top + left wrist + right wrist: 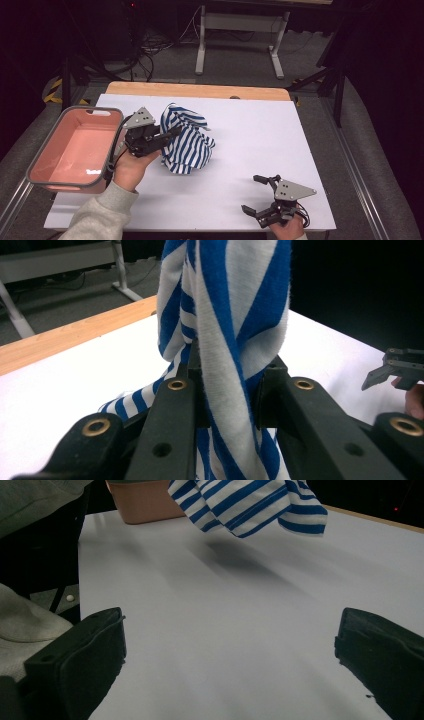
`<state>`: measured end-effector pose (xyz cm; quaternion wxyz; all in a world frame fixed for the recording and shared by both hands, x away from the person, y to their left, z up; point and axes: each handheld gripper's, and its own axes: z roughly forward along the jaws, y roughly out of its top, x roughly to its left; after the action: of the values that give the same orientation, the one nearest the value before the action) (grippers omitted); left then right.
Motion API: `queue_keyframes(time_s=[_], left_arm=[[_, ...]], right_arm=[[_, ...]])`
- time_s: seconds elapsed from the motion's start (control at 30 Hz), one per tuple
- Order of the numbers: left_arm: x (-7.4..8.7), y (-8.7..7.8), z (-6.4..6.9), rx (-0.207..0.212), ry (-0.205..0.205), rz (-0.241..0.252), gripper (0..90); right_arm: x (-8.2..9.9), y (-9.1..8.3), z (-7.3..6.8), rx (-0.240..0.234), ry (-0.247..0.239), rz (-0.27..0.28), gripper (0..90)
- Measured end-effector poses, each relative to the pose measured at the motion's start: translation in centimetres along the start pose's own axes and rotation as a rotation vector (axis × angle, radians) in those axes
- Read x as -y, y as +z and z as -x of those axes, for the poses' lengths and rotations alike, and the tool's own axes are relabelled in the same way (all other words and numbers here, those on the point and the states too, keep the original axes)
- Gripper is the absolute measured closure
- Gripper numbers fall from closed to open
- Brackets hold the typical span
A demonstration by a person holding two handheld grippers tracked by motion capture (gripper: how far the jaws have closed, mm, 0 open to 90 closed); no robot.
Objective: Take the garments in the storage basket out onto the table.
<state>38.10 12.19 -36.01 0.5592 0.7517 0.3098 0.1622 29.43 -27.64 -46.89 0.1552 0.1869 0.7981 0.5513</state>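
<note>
A blue-and-white striped cloth (pixel 186 140) hangs bunched above the white table (pixel 260 130), lifted clear of it, as its shadow under the cloth (pixel 250 505) shows in the right gripper view. My left gripper (pixel 172 134) is shut on the cloth (pixel 225 340), whose folds are pinched between the black jaws. My right gripper (pixel 256 194) rests open near the table's front right edge, jaws wide apart with bare table between them. It also appears far off as a gripper (pixel 395 371) in the left gripper view.
A pink bin (pixel 47 165) with a grey rim stands at the table's left edge, right beside my left hand. A wooden strip (pixel 200 91) borders the table's far side. Beyond lie floor cables and a desk frame (pixel 240 35).
</note>
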Motion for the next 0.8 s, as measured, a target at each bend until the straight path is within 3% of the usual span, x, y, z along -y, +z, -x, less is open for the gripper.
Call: queue_keyframes(time_s=[0.3, 0.8], left_arm=[[0.2, 2.5, 1.1, -0.002, 0.042, -0.018, 75.6], [1.0, 5.4, 1.5, -0.011, 0.049, -0.033, 75.5]], right_arm=[[0.0, -0.1, 0.0, -0.004, 0.002, 0.003, 0.4], [0.0, -0.1, 0.1, -0.010, 0.001, 0.001, 0.4]])
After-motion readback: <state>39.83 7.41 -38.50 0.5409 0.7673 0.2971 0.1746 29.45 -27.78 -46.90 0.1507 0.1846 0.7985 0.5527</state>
